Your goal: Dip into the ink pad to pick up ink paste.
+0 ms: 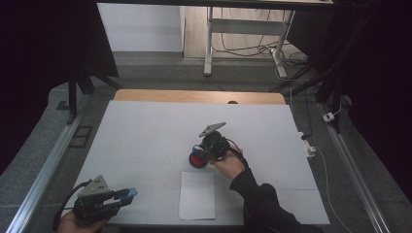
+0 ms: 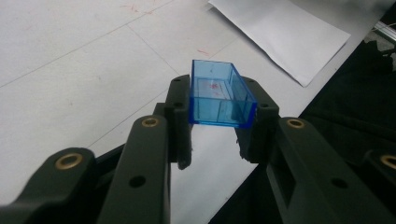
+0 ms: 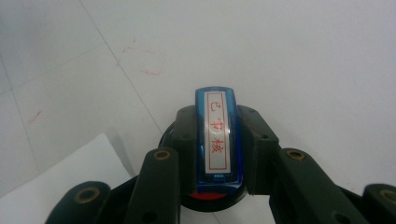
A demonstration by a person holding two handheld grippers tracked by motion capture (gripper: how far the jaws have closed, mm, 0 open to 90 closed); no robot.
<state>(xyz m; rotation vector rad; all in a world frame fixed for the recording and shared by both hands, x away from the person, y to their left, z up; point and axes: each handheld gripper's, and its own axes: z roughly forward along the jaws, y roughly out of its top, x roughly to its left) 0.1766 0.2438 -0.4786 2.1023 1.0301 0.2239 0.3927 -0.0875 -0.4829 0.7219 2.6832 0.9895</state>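
Blue stamp (image 3: pixel 218 140) sits pinched in the right claw (image 1: pixel 206 151), pressed into the red ink pad (image 1: pixel 197 160); left claw (image 1: pixel 121 196) pinches its cap (image 2: pixel 219 95). Next, probably: lift, then stamp the paper (image 1: pixel 197 195).

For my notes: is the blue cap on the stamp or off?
Off. The left claw holds the empty cap; the right claw holds the stamp.

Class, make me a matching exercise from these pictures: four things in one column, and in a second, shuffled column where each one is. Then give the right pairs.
Things
1. blue cap
2. stamp
3. ink pad
4. paper

Places
A. lying flat on the table's near edge
B. in the left gripper's jaws
C. under the stamp, on the table
D. in the right gripper's jaws

Pairs: 1-B, 2-D, 3-C, 4-A
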